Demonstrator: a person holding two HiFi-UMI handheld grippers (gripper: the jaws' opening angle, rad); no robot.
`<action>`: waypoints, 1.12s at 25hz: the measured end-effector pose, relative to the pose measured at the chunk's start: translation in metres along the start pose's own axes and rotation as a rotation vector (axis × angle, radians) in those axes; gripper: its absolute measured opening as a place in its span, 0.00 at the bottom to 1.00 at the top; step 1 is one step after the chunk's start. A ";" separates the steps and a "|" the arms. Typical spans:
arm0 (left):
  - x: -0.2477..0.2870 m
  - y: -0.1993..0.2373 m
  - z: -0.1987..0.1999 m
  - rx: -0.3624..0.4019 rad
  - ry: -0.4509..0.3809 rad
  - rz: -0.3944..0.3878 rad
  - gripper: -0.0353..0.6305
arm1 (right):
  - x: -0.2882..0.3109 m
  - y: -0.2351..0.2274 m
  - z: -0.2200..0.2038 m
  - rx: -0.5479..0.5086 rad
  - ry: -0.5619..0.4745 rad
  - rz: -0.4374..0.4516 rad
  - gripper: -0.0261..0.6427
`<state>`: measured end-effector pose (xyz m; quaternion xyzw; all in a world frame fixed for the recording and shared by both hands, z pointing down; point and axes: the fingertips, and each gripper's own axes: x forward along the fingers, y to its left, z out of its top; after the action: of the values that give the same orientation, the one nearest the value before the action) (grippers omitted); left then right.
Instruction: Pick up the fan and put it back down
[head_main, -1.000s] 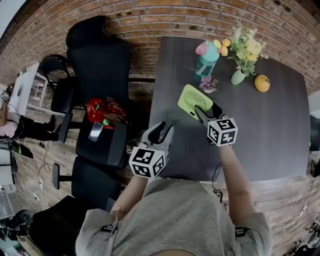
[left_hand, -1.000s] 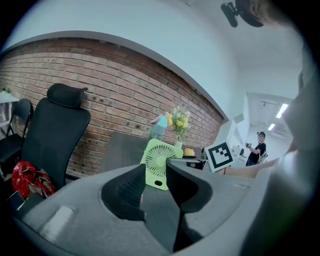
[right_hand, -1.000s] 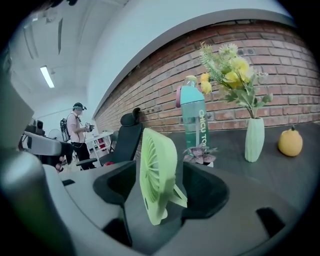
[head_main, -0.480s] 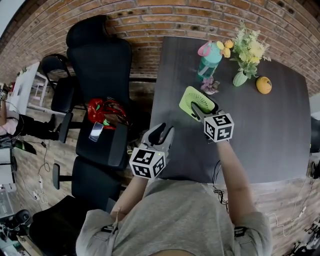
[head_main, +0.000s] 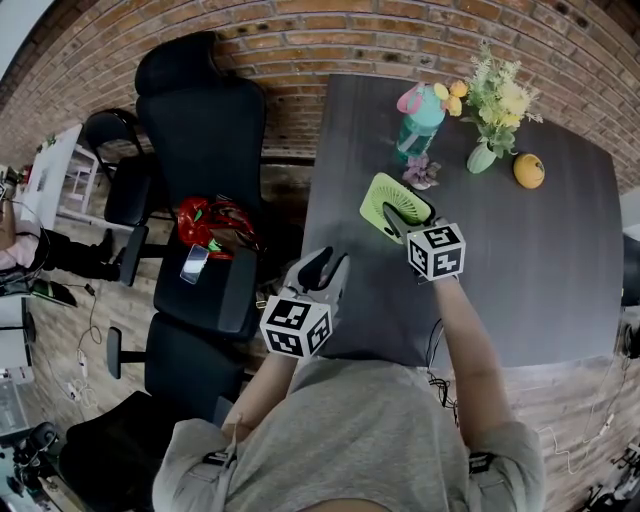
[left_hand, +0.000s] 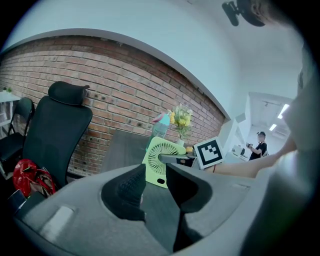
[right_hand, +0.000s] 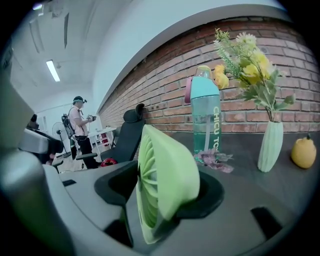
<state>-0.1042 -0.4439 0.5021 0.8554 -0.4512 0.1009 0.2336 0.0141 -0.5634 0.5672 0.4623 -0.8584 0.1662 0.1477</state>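
Observation:
A light green desk fan (head_main: 385, 205) stands upright on the dark table (head_main: 520, 270), also shown in the left gripper view (left_hand: 161, 165). My right gripper (head_main: 402, 218) reaches it from the near side. In the right gripper view the fan (right_hand: 165, 170) fills the gap of the right gripper (right_hand: 165, 196); one pad lies on the grille, the other on the back. Its jaws have just been closing with the fan between them. My left gripper (head_main: 328, 264) hovers at the table's near left edge, open (left_hand: 157, 187), with nothing between its pads.
Behind the fan stand a teal water bottle (head_main: 415, 120), a small pink object (head_main: 420, 172), a vase of flowers (head_main: 480, 155) and a yellow fruit (head_main: 529, 170). Black office chairs (head_main: 205, 130) stand left of the table, one carrying a red item (head_main: 210, 222).
My right gripper has slid a little forward and left, so its fingers now straddle the fan. The fan still stands in place. The left gripper has not moved.

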 end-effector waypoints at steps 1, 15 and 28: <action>0.000 0.000 0.000 0.001 0.001 0.000 0.23 | 0.000 0.001 0.000 -0.004 0.005 0.003 0.41; -0.008 -0.004 0.004 0.014 -0.025 0.001 0.23 | -0.011 0.016 -0.003 -0.006 0.016 -0.023 0.33; -0.023 -0.009 0.009 0.026 -0.059 -0.003 0.23 | -0.035 0.046 0.005 -0.025 -0.007 -0.036 0.33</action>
<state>-0.1106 -0.4270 0.4827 0.8616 -0.4553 0.0810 0.2091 -0.0067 -0.5152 0.5418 0.4764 -0.8524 0.1513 0.1535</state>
